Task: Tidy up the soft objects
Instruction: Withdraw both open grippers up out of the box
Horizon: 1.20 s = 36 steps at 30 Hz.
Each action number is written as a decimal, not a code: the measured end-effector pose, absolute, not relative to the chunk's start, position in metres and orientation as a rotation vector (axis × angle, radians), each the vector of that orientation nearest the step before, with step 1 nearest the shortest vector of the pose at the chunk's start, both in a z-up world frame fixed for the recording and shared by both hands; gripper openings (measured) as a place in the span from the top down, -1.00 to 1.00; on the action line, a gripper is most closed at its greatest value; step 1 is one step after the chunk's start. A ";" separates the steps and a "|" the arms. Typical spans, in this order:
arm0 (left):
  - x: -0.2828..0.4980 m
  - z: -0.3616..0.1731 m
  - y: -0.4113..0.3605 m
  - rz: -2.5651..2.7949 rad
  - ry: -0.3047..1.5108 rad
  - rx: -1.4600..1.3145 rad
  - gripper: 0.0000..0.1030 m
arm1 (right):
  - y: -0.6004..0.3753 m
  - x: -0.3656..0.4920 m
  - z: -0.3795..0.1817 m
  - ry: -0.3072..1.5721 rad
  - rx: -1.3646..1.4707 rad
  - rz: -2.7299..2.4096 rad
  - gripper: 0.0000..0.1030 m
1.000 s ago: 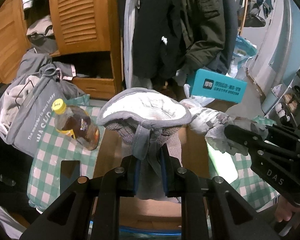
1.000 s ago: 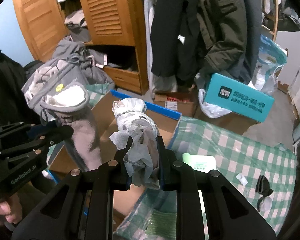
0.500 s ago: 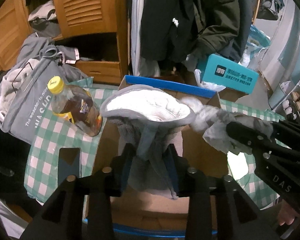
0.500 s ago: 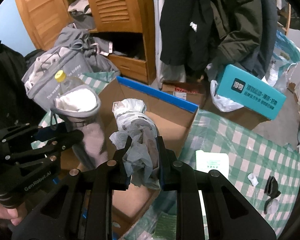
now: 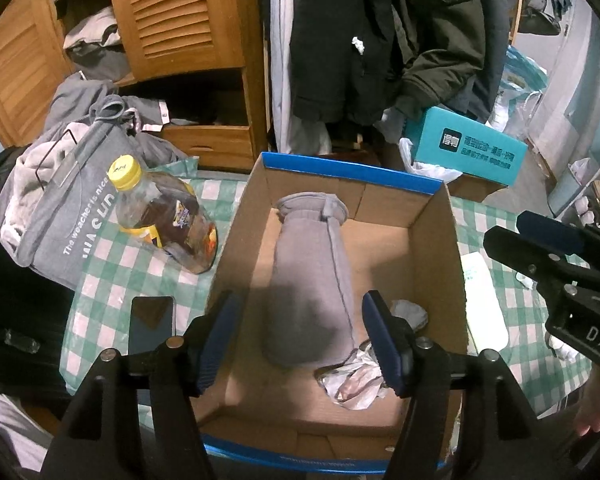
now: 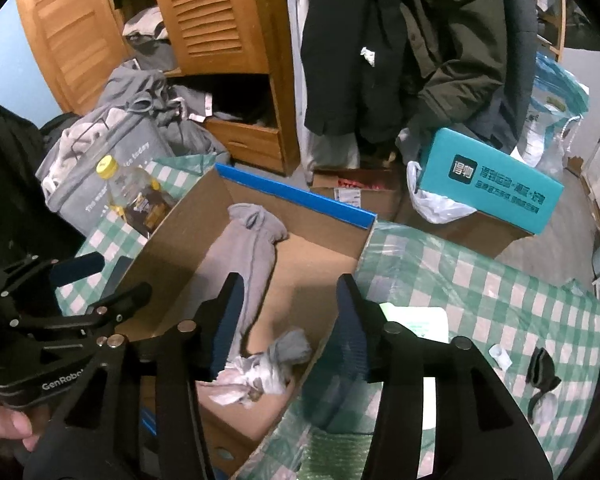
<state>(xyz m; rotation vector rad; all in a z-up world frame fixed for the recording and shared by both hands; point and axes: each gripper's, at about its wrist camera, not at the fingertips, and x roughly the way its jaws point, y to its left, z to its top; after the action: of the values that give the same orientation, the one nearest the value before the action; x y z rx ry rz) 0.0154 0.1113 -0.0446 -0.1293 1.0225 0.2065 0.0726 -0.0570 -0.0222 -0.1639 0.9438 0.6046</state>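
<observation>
An open cardboard box (image 5: 432,240) with a blue rim sits on a green checked tablecloth. A grey soft slipper-like item (image 5: 312,280) lies flat inside it; it also shows in the right wrist view (image 6: 252,256). A grey-white crumpled cloth (image 5: 360,372) lies in the box's near right corner, seen too in the right wrist view (image 6: 264,368). My left gripper (image 5: 302,336) is open and empty above the box. My right gripper (image 6: 286,320) is open and empty above the box's right wall.
A bottle of brown drink (image 5: 164,220) and a dark phone (image 5: 150,324) lie left of the box. A grey bag (image 5: 60,208) sits further left. A teal carton (image 6: 488,180) is behind. A white packet (image 6: 420,320) and small dark items (image 6: 540,368) lie on the cloth at right.
Both grippers opened and let go: the grey slipper and the crumpled cloth dropped into the box. Both grippers now stand apart from them.
</observation>
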 end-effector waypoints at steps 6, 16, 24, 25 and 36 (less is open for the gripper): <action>0.014 -0.040 0.106 0.199 1.011 -0.121 -0.44 | -0.065 0.069 -0.017 0.929 -0.168 0.595 -0.14; 0.013 -0.033 0.091 0.190 1.000 -0.087 -0.56 | -0.083 0.066 -0.011 0.912 -0.150 0.576 -0.36; 0.017 -0.033 0.074 0.159 1.011 -0.065 -0.58 | -0.102 0.066 -0.011 0.917 -0.139 0.551 -0.43; 0.018 -0.033 0.071 0.150 1.012 -0.064 -0.58 | -0.105 0.066 -0.012 0.918 -0.139 0.546 -0.43; 0.025 -0.035 0.034 0.086 1.029 -0.020 -0.59 | -0.142 0.067 -0.018 0.933 -0.126 0.493 -0.44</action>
<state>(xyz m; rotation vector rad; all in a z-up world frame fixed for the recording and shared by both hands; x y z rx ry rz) 0.0246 0.0343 -0.0347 -0.0197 1.0294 0.0863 0.0675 -0.1418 -0.0182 -0.1260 0.9334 0.4925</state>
